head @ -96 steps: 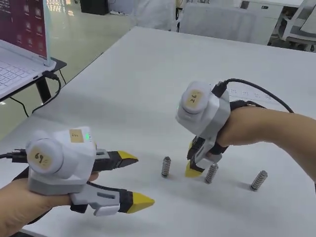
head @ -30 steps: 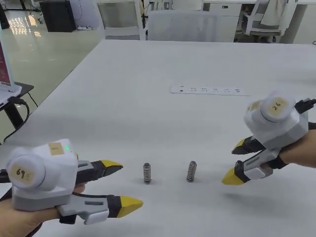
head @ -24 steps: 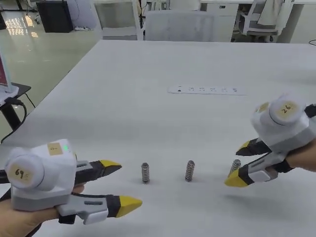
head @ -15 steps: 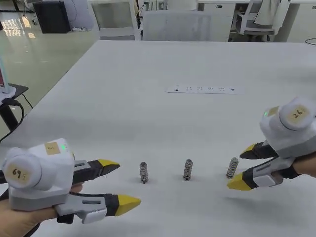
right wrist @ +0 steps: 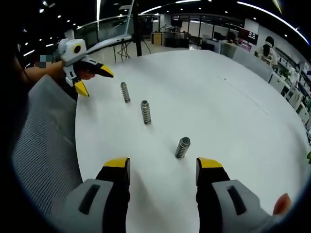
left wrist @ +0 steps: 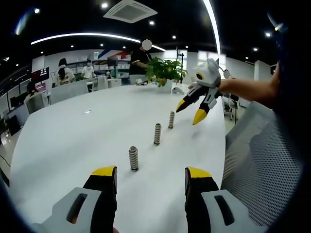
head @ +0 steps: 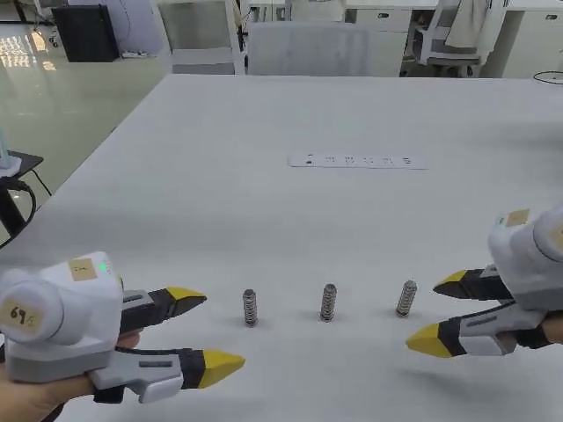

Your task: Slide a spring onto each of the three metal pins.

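Three springs stand upright in a row across the lower middle of the head view on the white worktop: left spring, middle spring and right spring. Their long axes are vertical, and any pins inside the coils are hidden. The right hand-held gripper, at lower right, lies roughly level. Its tips point frame-left at the right spring just beside it, jaws spread and empty. The left hand-held gripper, at lower left, points frame-right toward the left spring from a little farther off, likewise released with nothing held. All three springs look placed, so the task seems done.
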The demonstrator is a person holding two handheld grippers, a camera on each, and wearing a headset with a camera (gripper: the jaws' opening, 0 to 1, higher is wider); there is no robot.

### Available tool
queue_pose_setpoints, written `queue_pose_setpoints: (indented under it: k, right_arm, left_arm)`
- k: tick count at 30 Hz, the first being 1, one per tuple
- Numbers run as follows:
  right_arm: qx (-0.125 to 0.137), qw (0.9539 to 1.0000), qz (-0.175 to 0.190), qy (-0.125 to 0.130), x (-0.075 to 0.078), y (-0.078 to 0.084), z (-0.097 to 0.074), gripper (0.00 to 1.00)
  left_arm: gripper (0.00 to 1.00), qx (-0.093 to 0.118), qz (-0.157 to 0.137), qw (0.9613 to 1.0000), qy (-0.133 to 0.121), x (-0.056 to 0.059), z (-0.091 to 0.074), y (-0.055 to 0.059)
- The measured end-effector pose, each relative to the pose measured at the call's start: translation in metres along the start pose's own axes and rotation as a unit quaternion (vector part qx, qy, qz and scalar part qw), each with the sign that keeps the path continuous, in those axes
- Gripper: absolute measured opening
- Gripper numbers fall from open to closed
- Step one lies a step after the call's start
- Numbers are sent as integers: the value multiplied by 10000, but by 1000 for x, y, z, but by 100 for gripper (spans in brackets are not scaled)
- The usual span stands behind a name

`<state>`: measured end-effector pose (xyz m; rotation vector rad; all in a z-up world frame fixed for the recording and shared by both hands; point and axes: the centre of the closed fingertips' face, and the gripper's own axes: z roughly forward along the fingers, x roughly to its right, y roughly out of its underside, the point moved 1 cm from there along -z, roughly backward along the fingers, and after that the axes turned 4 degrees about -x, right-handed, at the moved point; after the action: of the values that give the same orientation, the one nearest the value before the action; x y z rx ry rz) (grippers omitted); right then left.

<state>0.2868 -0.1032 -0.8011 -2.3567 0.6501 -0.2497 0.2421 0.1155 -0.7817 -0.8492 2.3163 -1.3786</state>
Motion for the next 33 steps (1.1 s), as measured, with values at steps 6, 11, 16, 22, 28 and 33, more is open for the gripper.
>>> queue_pose_setpoints:
  k: [6,11,16,22,28,33]
  right_arm:
    - [150,9998,47,116,-3,3,-5,55]
    - [383,9990,105,194,-7,0,-10,56]
    - [505,9984,140,222,-11,2,-11,57]
    - [655,9972,259,238,-14,8,-16,59]
    - [851,9959,216,232,-21,11,-17,59]
    - [1063,9936,226,306,-23,7,-20,61]
  left_arm:
    - [51,22,-11,10000,-15,1,-2,1]
    - [51,51,-30,10000,-46,0,-5,1]
    - [51,116,-68,9999,-80,0,-7,0]
    - [52,119,-117,9998,-81,3,-6,3]
    - [52,148,-168,9997,-79,5,-6,4]
    - [53,144,-206,9996,-88,6,-6,6]
